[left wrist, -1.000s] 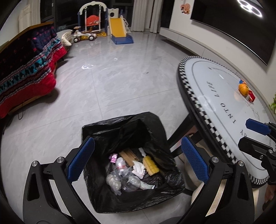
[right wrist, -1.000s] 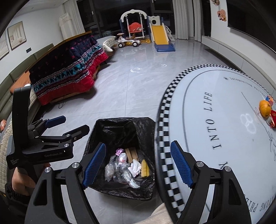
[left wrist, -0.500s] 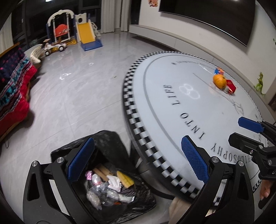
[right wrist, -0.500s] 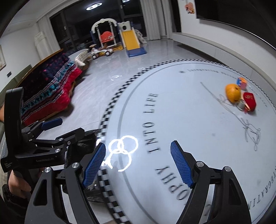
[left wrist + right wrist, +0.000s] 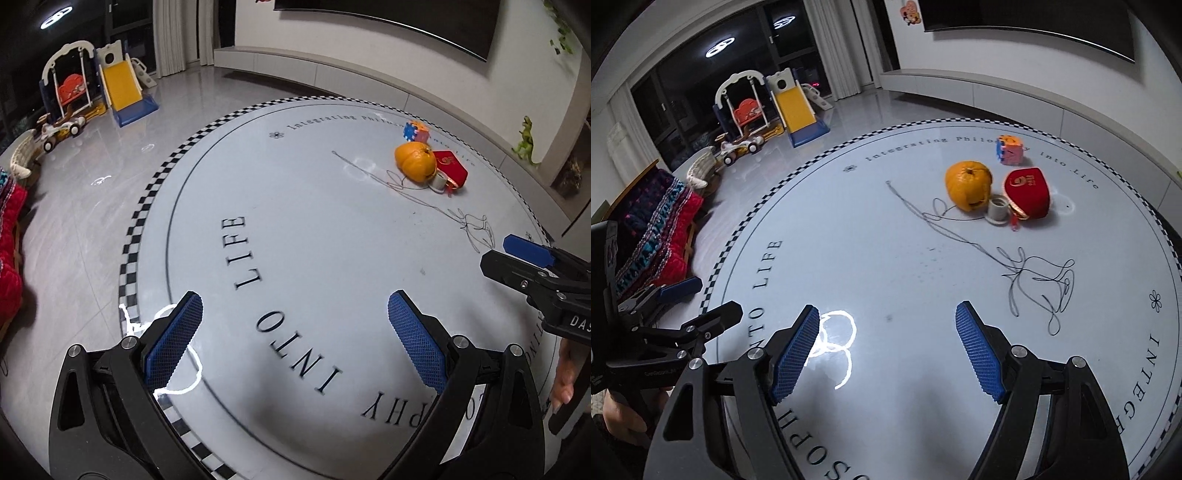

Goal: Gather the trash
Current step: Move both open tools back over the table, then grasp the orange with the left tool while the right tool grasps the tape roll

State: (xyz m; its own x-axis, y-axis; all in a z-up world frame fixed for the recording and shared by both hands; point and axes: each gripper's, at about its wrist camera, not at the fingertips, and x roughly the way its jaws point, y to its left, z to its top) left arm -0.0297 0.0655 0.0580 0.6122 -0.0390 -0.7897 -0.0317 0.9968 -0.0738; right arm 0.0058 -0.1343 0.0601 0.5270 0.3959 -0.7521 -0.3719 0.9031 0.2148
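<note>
A round white table (image 5: 295, 229) (image 5: 886, 258) with a checkered rim fills both views. At its far side lie an orange peel (image 5: 414, 161) (image 5: 968, 184), a small white tape roll (image 5: 439, 181) (image 5: 998, 209), a red pouch (image 5: 451, 168) (image 5: 1028, 197) and a coloured toy cube (image 5: 415, 132) (image 5: 1010, 149). My left gripper (image 5: 295, 332) is open and empty over the near table edge. My right gripper (image 5: 886, 350) is open and empty above the near part of the table. The trash bag is out of view.
The right gripper also shows at the right edge of the left wrist view (image 5: 535, 266); the left gripper shows at the left of the right wrist view (image 5: 665, 325). A red quilted sofa (image 5: 657, 229) and a toy slide (image 5: 122, 88) stand on the grey floor beyond.
Both grippers have swung up and right from the black trash bag on the floor to over the table. The bag has left both views. Both stay open and empty.
</note>
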